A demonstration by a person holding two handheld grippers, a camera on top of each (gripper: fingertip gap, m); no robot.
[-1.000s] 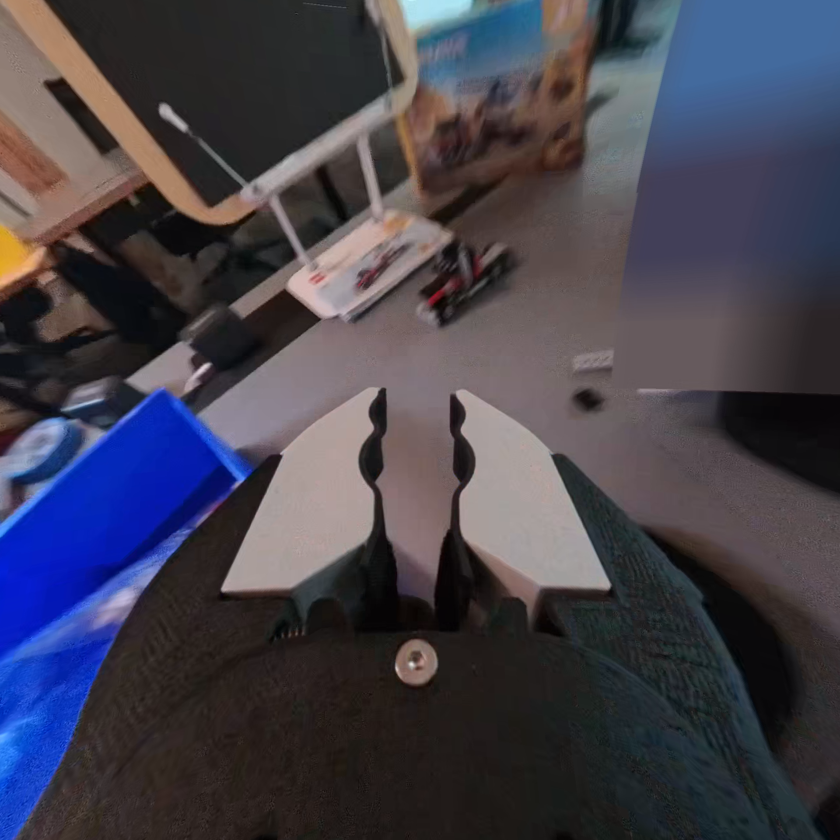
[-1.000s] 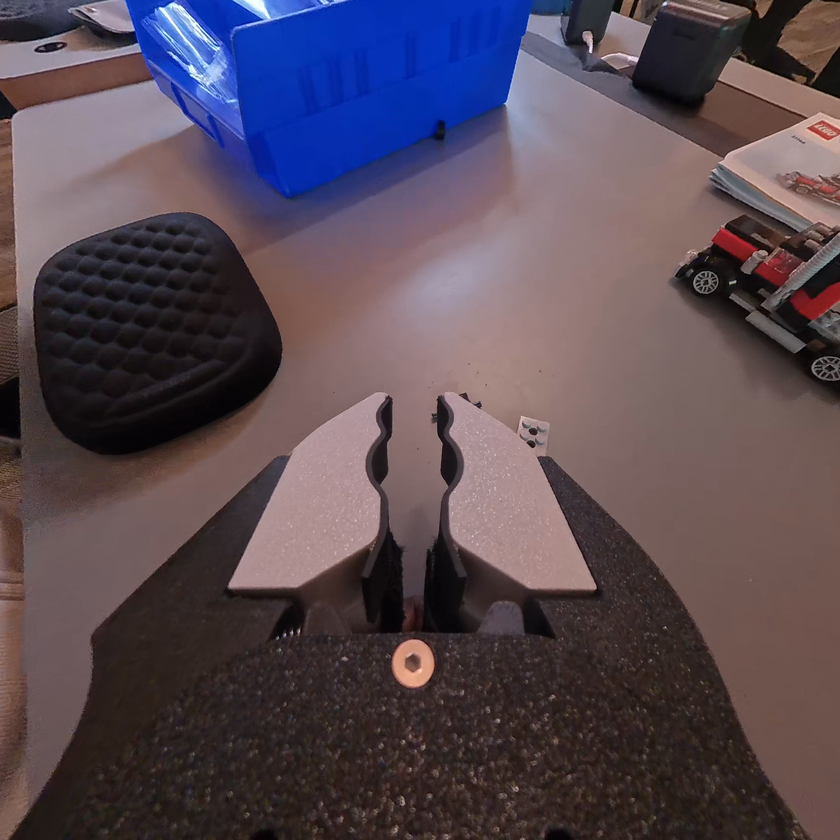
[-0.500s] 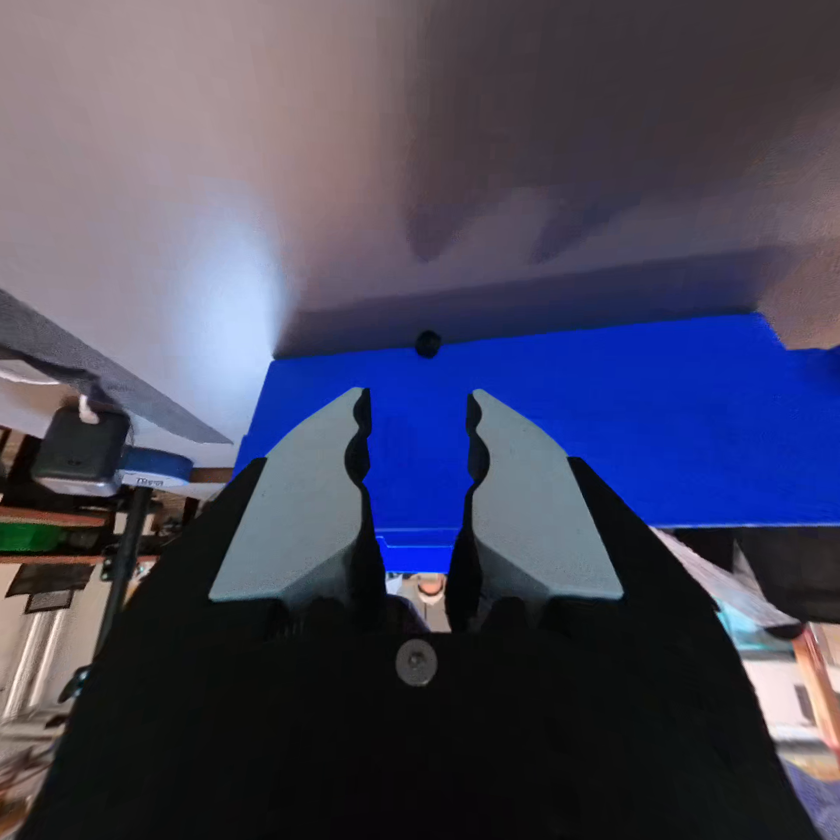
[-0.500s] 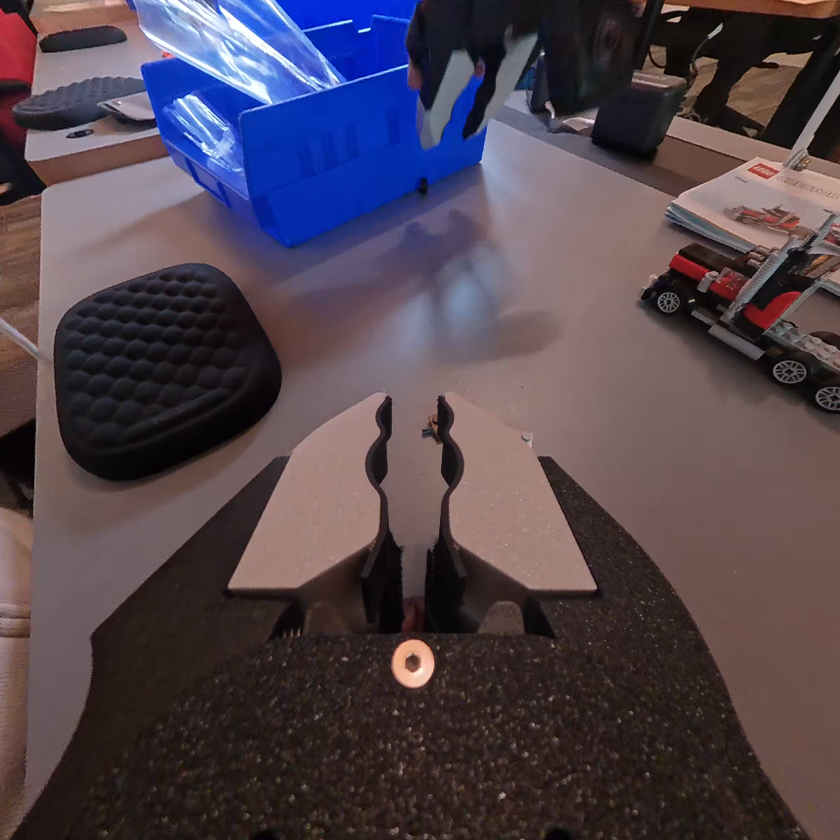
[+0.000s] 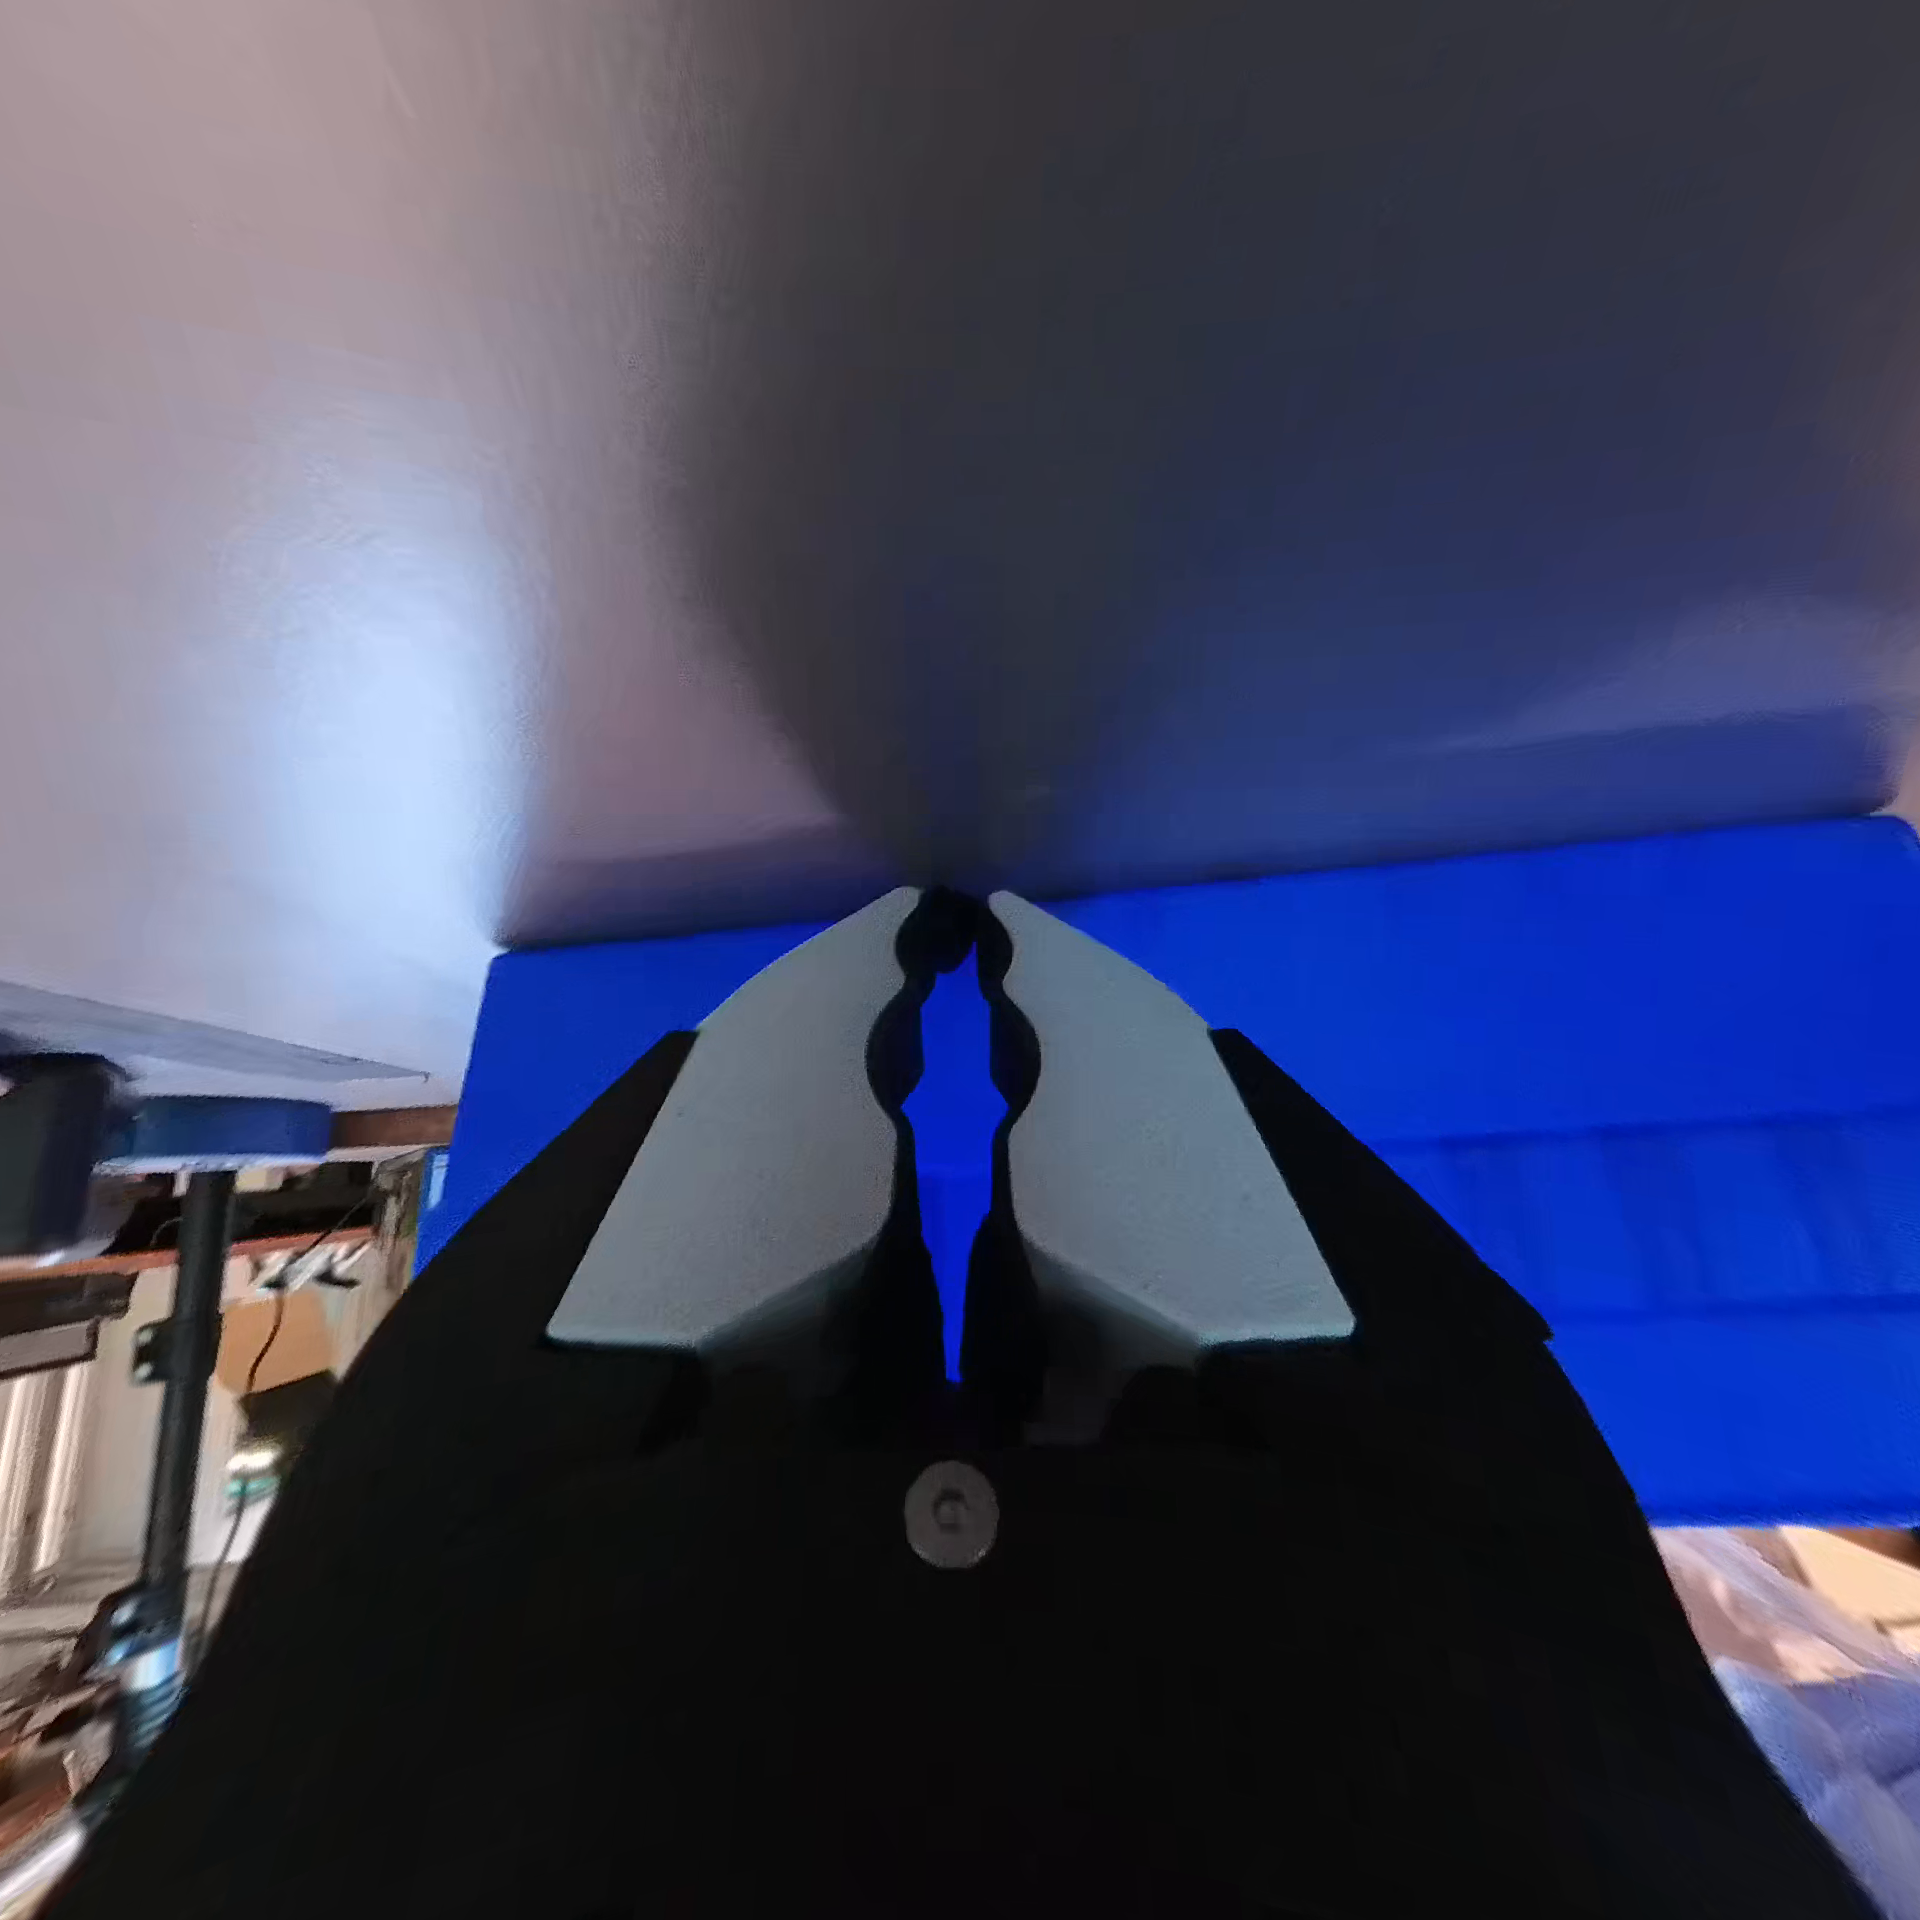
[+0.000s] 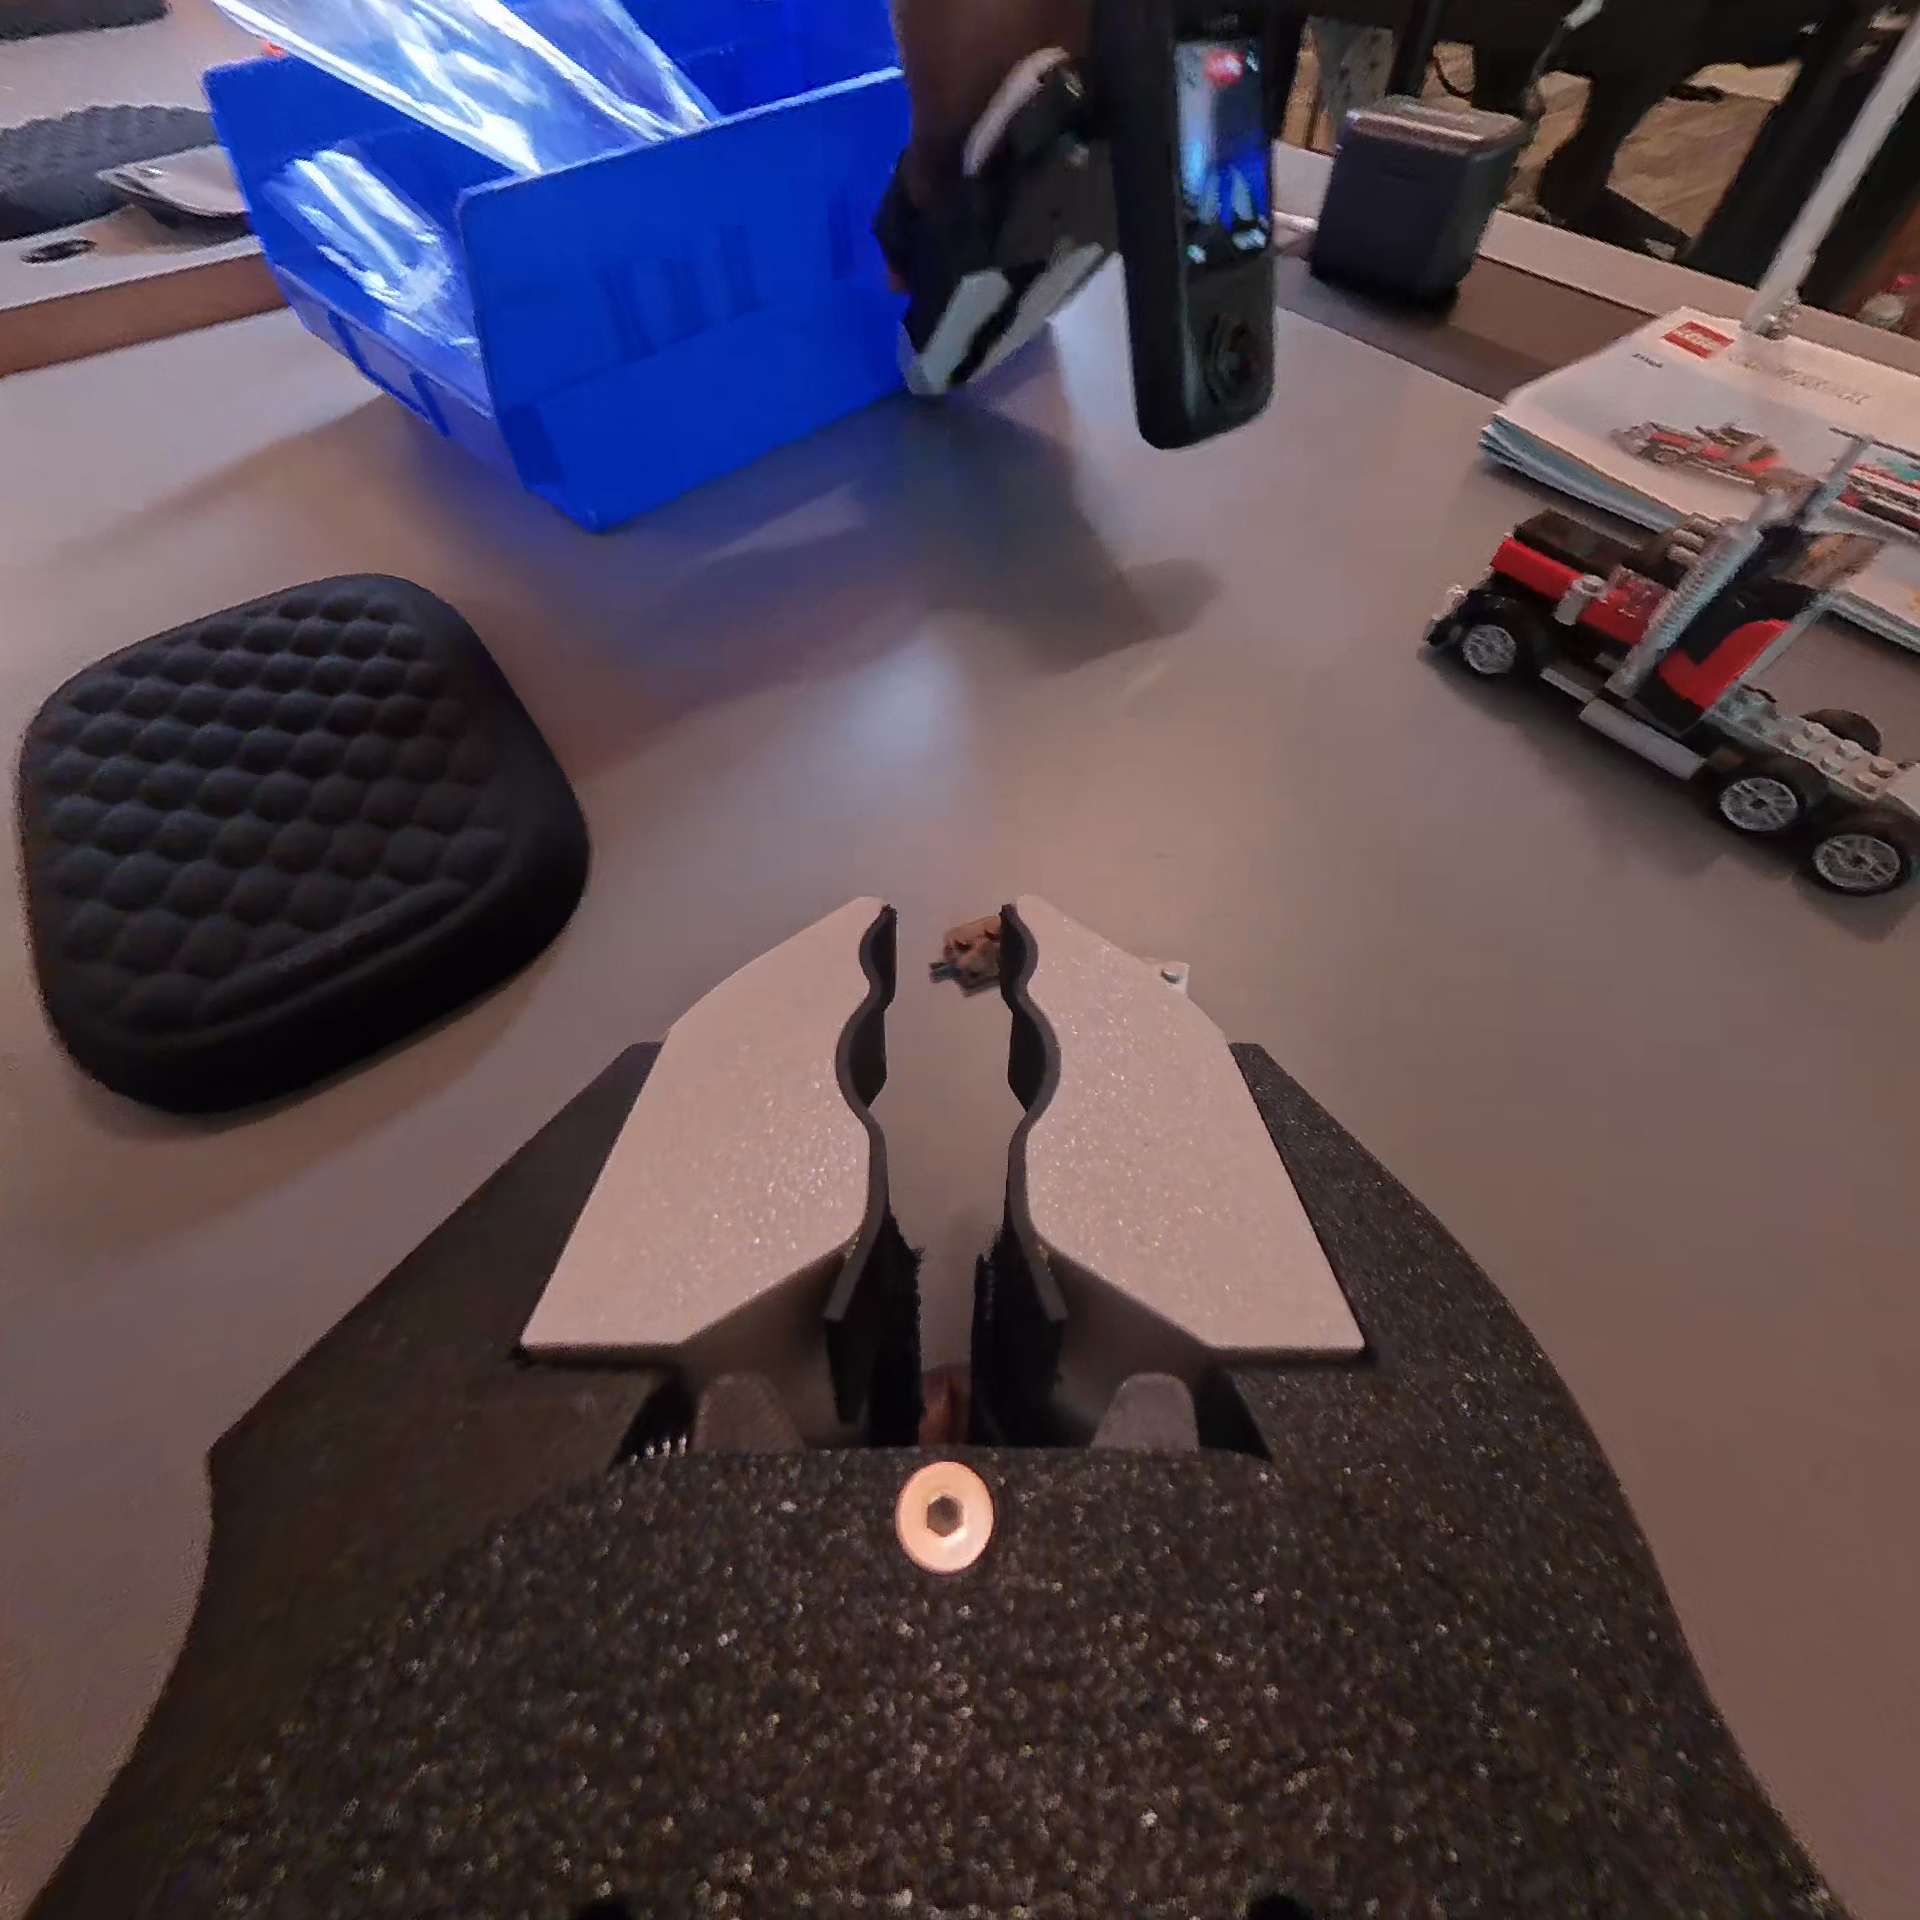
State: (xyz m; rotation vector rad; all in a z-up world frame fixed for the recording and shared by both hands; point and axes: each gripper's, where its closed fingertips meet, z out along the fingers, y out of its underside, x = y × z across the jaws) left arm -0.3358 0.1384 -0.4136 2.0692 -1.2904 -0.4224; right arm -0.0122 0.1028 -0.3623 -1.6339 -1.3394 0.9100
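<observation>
Black piece (image 5: 935, 932), small and rounded, sat right at the tips of the left gripper (image 5: 943, 914), at the line where the wall of the blue bin (image 5: 1455, 1039) met the grey table (image 5: 312, 520). Lodged in that corner, it seemed reachable only from the open table side. That probably explained why the gripper was tipped steeply down, its tips nearly against the bin wall. The jaws were drawn almost together, with the 2 fingers (image 5: 790, 1122) pinching the piece at their very ends. Behind the pinch a narrow slot stayed open, and only blue wall showed through it. From the right wrist view the same gripper (image 6: 951, 358) leaned in at the bin's near corner, with clear plastic bags (image 6: 468, 73) standing up in the bin beyond it.

The right gripper (image 6: 948, 920) was low over the table and well apart from the bin. Its jaws stood parted by a moderate gap and held nothing. A small brownish piece (image 6: 971, 948) lay on the table between the tips, close to the right finger, but the left pad was clearly off it. A pale grey piece (image 6: 1174, 977) peeked out just outside the right finger. A black quilted pad (image 6: 281, 821) lay well to the left of these jaws. A red-and-black toy truck (image 6: 1662, 665) and a booklet (image 6: 1662, 416) were far to their right.
</observation>
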